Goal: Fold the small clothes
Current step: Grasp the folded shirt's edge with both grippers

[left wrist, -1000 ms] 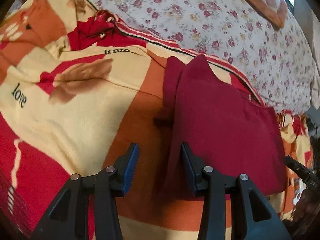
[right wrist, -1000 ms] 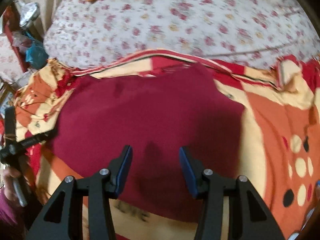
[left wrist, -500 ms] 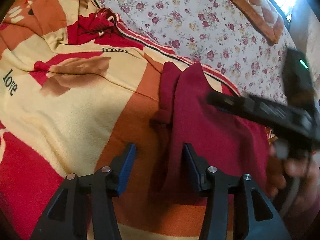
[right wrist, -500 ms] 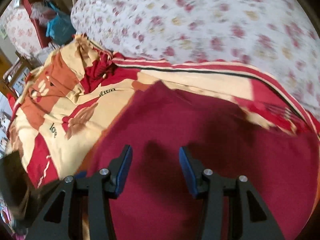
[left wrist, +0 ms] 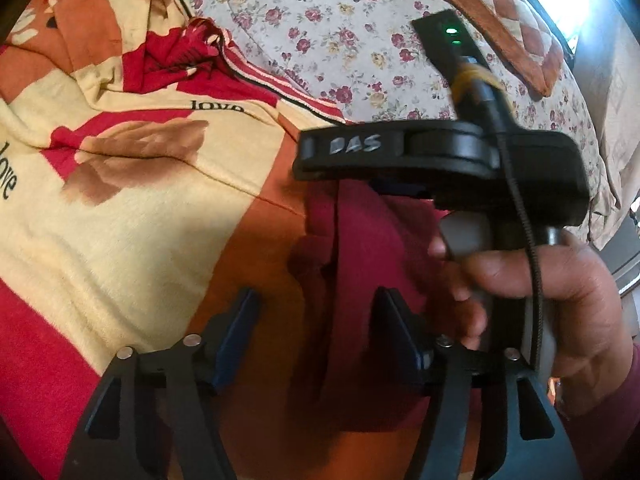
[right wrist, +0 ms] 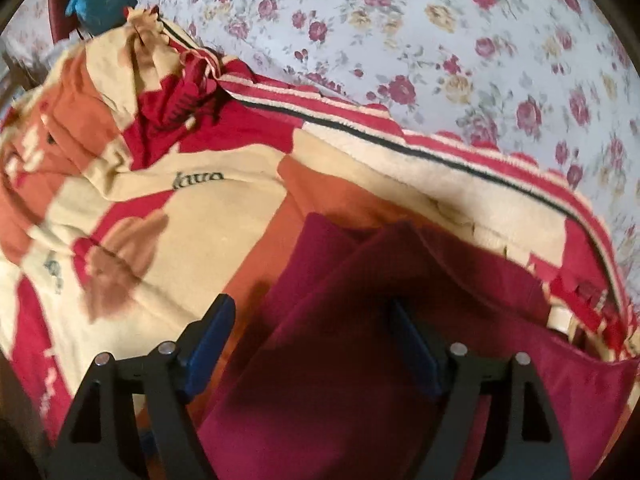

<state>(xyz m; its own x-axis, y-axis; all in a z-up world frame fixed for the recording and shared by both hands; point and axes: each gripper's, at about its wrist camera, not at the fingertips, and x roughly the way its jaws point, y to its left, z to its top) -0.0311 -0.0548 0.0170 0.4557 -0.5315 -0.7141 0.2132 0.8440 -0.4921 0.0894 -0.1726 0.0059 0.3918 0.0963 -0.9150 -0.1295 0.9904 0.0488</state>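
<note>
A dark maroon garment (right wrist: 380,360) lies folded on a cream, orange and red blanket (right wrist: 168,200). In the left wrist view the garment (left wrist: 360,264) runs up between my fingers. My left gripper (left wrist: 316,320) is open and empty, low over the garment's left edge. My right gripper (right wrist: 308,328) is open and empty, straddling the garment's left edge near its far corner. The right gripper's body (left wrist: 440,160) and the hand holding it (left wrist: 560,300) cross the left wrist view and hide much of the garment.
The blanket (left wrist: 120,208) bears the word "love" and is bunched at the far left (right wrist: 168,80). A floral sheet (right wrist: 440,40) covers the bed beyond it. A brown quilted cushion (left wrist: 500,16) lies at the far right.
My right gripper has swung left across the garment to its left edge, coming close in front of the left camera. My left gripper has stayed open in nearly the same place.
</note>
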